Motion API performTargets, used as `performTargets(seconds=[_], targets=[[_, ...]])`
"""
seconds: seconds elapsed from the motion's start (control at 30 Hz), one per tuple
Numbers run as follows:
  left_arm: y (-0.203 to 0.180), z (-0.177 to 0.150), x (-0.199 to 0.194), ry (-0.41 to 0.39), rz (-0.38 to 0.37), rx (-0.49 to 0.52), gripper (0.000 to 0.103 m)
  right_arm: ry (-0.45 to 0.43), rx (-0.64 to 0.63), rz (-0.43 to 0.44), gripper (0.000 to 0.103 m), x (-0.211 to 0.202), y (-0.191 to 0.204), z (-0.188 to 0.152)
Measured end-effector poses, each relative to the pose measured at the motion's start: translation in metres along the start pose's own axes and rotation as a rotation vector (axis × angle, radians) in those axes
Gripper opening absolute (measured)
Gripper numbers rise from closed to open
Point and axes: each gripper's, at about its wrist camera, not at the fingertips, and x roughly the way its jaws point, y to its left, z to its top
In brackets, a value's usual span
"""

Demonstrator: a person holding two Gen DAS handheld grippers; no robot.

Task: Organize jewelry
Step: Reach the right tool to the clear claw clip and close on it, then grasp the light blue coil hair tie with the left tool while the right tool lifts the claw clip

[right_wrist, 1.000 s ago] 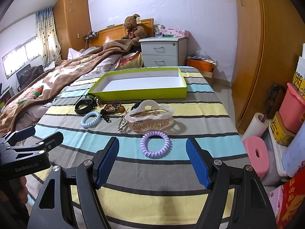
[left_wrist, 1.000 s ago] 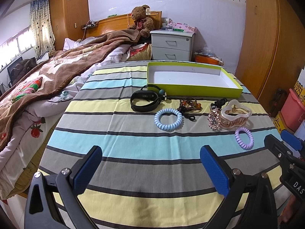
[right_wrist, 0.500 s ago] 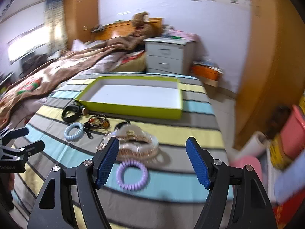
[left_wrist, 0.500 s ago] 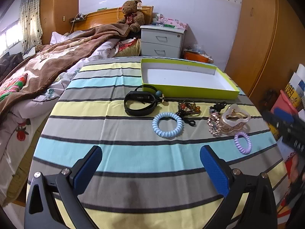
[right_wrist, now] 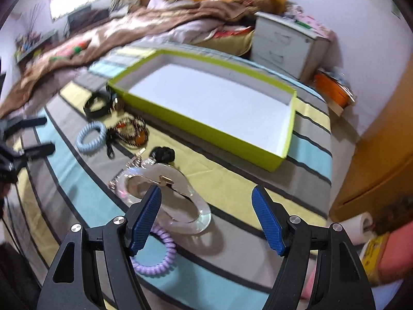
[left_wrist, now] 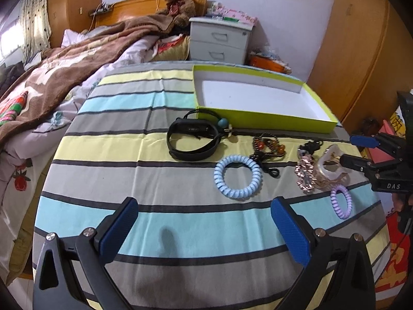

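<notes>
Both claws are wide open and empty; right gripper (right_wrist: 206,222) hovers by the clear hair claw (right_wrist: 165,193) at lower centre, and its smooth curve could slip, nudging the purple coil tie (right_wrist: 157,255).

tablecloth (left_wrist: 180,227): striped matt cloth | hair claw (right_wrist: 178,206): clear glossy plastic | tray (right_wrist: 206,129): matt card | pads (right_wrist: 145,218): textured blue

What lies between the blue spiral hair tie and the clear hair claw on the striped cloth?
In the left wrist view, a dark beaded bracelet and a pinkish sparkly clip lie between the blue spiral hair tie and the clear hair claw.
</notes>
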Motion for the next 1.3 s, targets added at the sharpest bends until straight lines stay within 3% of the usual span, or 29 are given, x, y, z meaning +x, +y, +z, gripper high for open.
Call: performTargets(seconds=[0.17, 0.3, 0.47, 0.63, 0.73, 1.0, 1.3], targets=[[0.001, 0.005, 0.007, 0.014, -0.006, -0.007, 0.103, 0.061, -0.060, 0.041, 0.071, 0.016, 0.001, 0.012], [0.000, 0.006, 0.009, 0.024, -0.007, 0.005, 0.103, 0.094, -0.099, 0.087, 0.064, 0.018, 0.002, 0.018], [-0.003, 0.009, 0.015, 0.038, -0.016, 0.012, 0.103, 0.163, -0.100, 0.156, 0.034, 0.025, -0.001, 0.017], [-0.002, 0.011, 0.019, 0.048, -0.013, 0.003, 0.103, 0.154, -0.077, 0.179, 0.025, 0.022, -0.003, 0.012], [-0.001, 0.012, 0.022, 0.053, -0.010, 0.002, 0.103, 0.141, -0.055, 0.185, 0.015, 0.020, -0.002, 0.009], [0.002, 0.016, 0.028, 0.051, -0.012, -0.014, 0.095, 0.054, 0.079, 0.187, 0.013, -0.003, -0.016, -0.007], [-0.002, 0.019, 0.043, 0.079, 0.058, 0.007, 0.071, -0.060, 0.248, 0.183, 0.013, -0.031, -0.036, -0.026]])
